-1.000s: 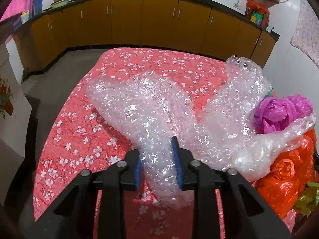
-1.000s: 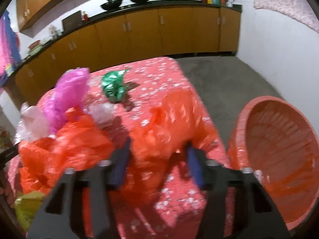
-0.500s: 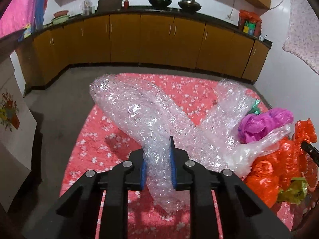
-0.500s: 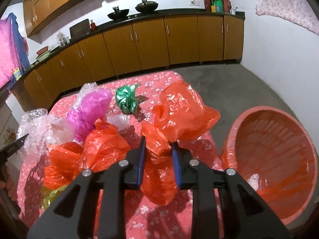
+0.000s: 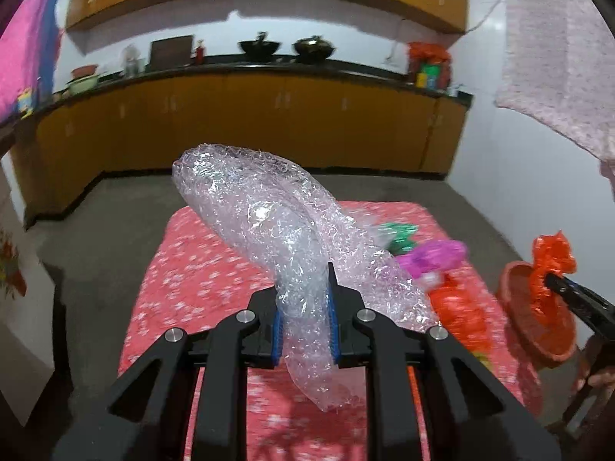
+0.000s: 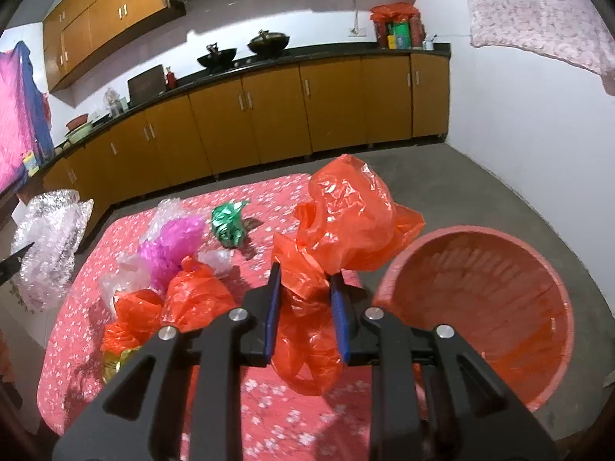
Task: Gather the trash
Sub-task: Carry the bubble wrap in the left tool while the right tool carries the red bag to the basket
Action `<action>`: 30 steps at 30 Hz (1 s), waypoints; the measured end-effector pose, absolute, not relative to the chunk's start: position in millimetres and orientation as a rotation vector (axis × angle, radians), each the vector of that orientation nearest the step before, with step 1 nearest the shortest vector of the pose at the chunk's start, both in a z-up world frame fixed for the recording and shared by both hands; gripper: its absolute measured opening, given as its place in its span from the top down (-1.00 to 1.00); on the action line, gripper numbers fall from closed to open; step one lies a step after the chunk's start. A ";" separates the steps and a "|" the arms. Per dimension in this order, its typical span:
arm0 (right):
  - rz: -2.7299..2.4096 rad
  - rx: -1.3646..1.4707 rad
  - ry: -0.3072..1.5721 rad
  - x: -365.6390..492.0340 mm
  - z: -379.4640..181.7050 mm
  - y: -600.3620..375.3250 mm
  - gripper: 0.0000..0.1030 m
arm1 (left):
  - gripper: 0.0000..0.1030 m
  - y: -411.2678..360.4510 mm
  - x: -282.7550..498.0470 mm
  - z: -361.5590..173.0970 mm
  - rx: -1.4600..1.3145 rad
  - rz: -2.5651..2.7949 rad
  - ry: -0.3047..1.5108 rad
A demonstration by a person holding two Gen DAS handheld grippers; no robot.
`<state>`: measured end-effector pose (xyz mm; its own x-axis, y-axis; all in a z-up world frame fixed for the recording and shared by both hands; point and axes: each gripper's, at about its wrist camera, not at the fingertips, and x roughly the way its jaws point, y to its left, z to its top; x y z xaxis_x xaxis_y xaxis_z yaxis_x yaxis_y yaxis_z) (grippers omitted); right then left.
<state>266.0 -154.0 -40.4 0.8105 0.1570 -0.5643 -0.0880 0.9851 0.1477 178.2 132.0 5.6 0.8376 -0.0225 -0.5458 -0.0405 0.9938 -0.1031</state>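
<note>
Aloft, left claw (image 5: 305, 311) clamping bubble wrap (image 5: 269, 223) slanting up-left, right claw (image 6: 305, 307) pinching orange bag (image 6: 346, 223)

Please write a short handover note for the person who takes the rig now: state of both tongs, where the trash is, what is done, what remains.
Left tongs: shut on the bubble wrap, lifted above the table.
Right tongs: shut on an orange plastic bag, lifted off the table, beside the red basket.
On the table: green wrapper, pink bag, whitish plastic, more orange bags, a yellowish piece.
Done: both pieces gripped. Little shows in the basket.
Left: drop both into the basket, then collect the rest.
</note>
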 end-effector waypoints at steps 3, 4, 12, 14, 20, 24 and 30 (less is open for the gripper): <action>0.103 0.120 0.599 257.2 -36.4 -169.7 0.52 | 0.65 108.4 175.8 12.5 -0.099 -0.052 0.567; 0.092 0.120 0.597 254.0 -35.1 -175.2 0.52 | 0.65 100.1 175.7 14.4 -0.094 -0.073 0.563; -0.011 0.152 0.592 238.4 -34.2 -225.8 0.52 | 0.65 34.9 177.0 19.7 -0.058 -0.223 0.553; -0.034 0.161 0.593 235.7 -35.7 -237.9 0.52 | 0.65 15.7 180.6 17.0 -0.048 -0.260 0.559; -0.087 0.184 0.597 227.0 -42.0 -271.4 0.52 | 0.65 -29.2 189.2 9.0 -0.027 -0.345 0.579; -0.113 0.203 0.602 224.9 -47.1 -289.5 0.52 | 0.65 -55.3 195.7 5.4 -0.017 -0.395 0.590; -0.137 0.223 0.609 223.6 -54.2 -305.4 0.52 | 0.65 -91.5 205.3 -0.6 -0.011 -0.468 0.612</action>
<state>223.6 -305.4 -54.2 0.8123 -0.0623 -0.5799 0.1928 0.9670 0.1663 205.3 -91.5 -0.6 0.7178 -0.4262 -0.5505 0.4198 0.8958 -0.1461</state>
